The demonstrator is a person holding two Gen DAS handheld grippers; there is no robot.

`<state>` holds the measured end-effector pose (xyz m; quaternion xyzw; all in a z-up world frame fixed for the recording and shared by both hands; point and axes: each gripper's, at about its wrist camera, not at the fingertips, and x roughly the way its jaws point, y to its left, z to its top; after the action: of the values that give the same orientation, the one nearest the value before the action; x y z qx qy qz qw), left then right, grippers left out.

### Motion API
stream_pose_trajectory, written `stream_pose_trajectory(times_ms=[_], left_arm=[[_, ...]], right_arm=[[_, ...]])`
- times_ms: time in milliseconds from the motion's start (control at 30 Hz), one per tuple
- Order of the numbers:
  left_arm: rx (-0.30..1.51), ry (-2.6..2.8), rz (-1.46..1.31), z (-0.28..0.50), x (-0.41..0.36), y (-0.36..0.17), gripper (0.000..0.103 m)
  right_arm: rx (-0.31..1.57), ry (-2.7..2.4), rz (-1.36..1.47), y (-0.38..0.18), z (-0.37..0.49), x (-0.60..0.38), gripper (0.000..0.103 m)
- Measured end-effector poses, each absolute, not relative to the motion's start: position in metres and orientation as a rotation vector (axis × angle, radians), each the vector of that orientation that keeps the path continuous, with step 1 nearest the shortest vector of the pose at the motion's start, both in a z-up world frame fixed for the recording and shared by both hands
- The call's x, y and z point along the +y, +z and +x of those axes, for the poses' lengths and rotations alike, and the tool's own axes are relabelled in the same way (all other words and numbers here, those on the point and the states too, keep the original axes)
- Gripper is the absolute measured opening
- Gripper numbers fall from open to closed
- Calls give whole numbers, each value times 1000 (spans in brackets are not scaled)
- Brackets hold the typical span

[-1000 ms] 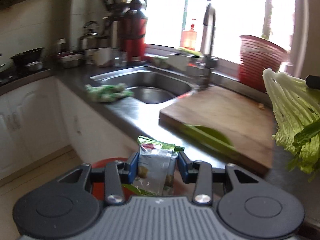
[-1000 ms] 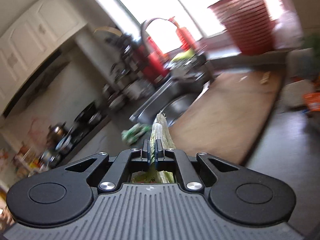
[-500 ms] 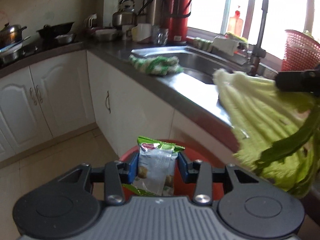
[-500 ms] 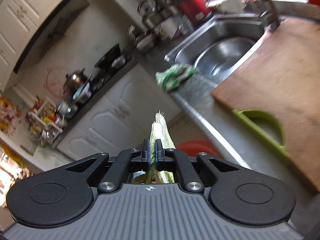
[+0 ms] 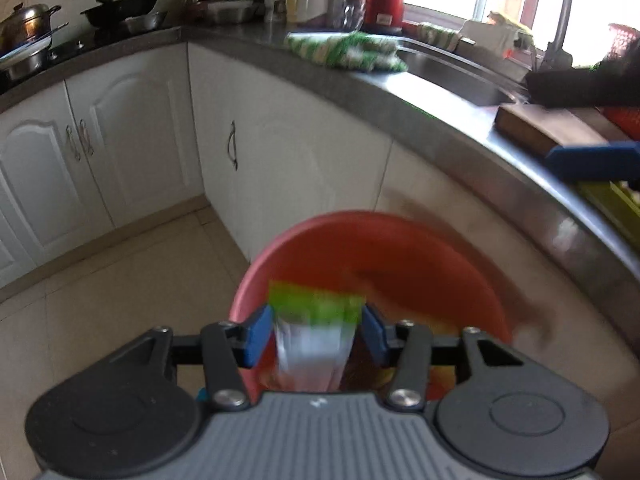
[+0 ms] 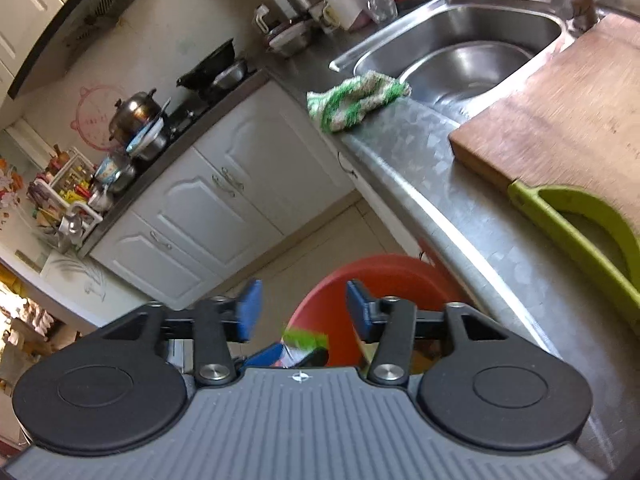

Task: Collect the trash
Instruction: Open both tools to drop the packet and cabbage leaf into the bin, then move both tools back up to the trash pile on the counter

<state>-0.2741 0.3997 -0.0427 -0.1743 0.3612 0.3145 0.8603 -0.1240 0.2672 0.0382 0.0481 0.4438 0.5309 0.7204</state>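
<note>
A red trash bin [image 5: 400, 264] stands on the floor against the counter; it also shows in the right wrist view [image 6: 384, 280]. My left gripper [image 5: 316, 334] sits over the bin's near rim, jaws open. A blurred snack packet [image 5: 314, 336] with a green top is between the fingers, apparently loose. My right gripper [image 6: 298, 312] is open and empty above the bin. The cabbage leaf is out of sight. The packet's green top [image 6: 306, 338] shows below the right gripper.
A steel counter edge [image 6: 440, 192] curves past the bin. On it lie a green-white cloth [image 6: 356, 100], a wooden cutting board [image 6: 560, 100] and a green handled tool [image 6: 580, 232]. A sink [image 6: 460, 44] lies behind. White cabinets [image 5: 120, 140] and tiled floor [image 5: 120, 300] are left.
Both grippers dropped toward the bin. The right gripper opened and the cabbage leaf is gone from it. The left jaws widened and the packet blurs between them.
</note>
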Motion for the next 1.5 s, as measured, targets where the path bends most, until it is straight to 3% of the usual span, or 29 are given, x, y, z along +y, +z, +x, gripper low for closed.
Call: stream_pose_trajectory(times_ms=[67, 133, 200, 333, 867, 1500], left_arm=[[772, 667, -379, -276, 401, -46, 66], [764, 671, -378, -279, 401, -44, 67], [752, 685, -378, -282, 401, -40, 75], [729, 692, -397, -286, 403, -32, 78], [631, 534, -372, -256, 367, 12, 89], [574, 319, -313, -214, 302, 50, 100]], right_arm=[[964, 1163, 127, 43, -122, 266, 64], [926, 1152, 135, 49, -120, 255, 66], [879, 1136, 138, 57, -120, 244, 73], [793, 1093, 145, 69, -122, 218, 98], [575, 849, 108, 82, -132, 146, 101], [488, 573, 190, 78, -119, 48, 103]])
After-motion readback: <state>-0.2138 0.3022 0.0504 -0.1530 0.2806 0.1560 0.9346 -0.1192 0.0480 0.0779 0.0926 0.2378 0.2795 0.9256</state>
